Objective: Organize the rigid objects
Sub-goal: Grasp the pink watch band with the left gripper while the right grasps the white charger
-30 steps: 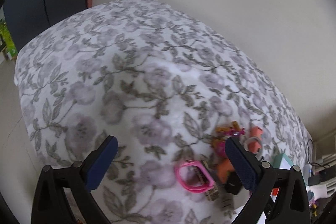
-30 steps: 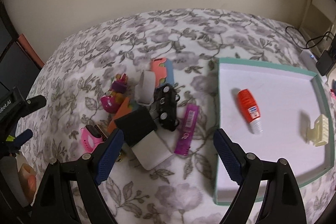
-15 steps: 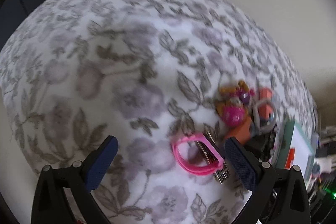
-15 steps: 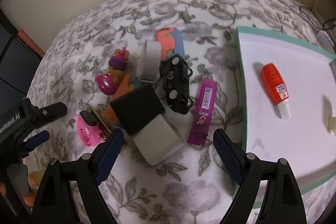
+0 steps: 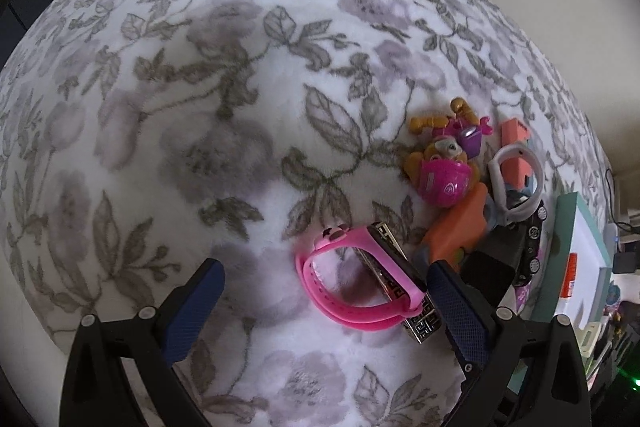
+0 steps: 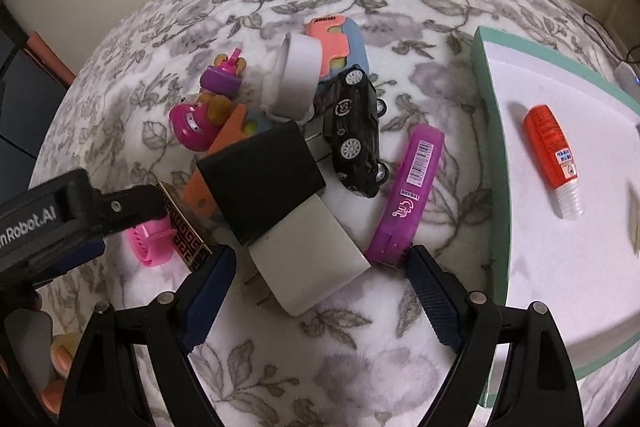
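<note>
Pink watch [image 5: 352, 291] lies between the wide-open, empty left hand-held gripper's [image 5: 324, 311] fingers.

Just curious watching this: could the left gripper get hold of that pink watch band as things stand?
Probably yes. The left gripper is open with the pink watch band lying between its fingers, nothing covering it; only a patterned gold bar lies against it.
</note>
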`<control>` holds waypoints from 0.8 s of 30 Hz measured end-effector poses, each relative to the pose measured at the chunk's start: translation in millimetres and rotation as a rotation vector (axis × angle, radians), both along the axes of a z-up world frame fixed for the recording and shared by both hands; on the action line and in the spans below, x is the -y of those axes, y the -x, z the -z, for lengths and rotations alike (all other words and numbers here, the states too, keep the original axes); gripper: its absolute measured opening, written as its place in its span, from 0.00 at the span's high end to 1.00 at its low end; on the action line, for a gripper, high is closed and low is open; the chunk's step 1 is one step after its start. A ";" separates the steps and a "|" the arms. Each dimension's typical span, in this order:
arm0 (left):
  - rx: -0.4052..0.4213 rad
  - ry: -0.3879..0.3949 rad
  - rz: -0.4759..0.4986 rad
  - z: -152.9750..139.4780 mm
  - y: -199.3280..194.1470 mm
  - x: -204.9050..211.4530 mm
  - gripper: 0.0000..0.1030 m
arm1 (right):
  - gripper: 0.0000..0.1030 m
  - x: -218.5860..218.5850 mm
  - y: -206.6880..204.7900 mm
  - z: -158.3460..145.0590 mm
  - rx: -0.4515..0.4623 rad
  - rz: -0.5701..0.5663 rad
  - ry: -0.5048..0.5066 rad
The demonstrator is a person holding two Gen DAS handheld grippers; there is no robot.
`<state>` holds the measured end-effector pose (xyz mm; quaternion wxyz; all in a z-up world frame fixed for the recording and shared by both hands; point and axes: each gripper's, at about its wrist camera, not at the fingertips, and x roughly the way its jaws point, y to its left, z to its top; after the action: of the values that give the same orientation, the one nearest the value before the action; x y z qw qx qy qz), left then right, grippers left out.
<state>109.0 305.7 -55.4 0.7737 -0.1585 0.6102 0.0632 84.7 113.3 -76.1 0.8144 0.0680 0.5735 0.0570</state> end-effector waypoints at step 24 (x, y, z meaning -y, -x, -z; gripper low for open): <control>0.005 0.079 0.033 -3.6 -4.0 13.1 0.33 | 0.42 1.3 6.0 -14.7 0.015 -0.010 -0.012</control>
<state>113.0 292.6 -51.8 0.7692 -0.1790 0.6128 0.0260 78.7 112.0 -61.4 0.8180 0.0694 0.5672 0.0652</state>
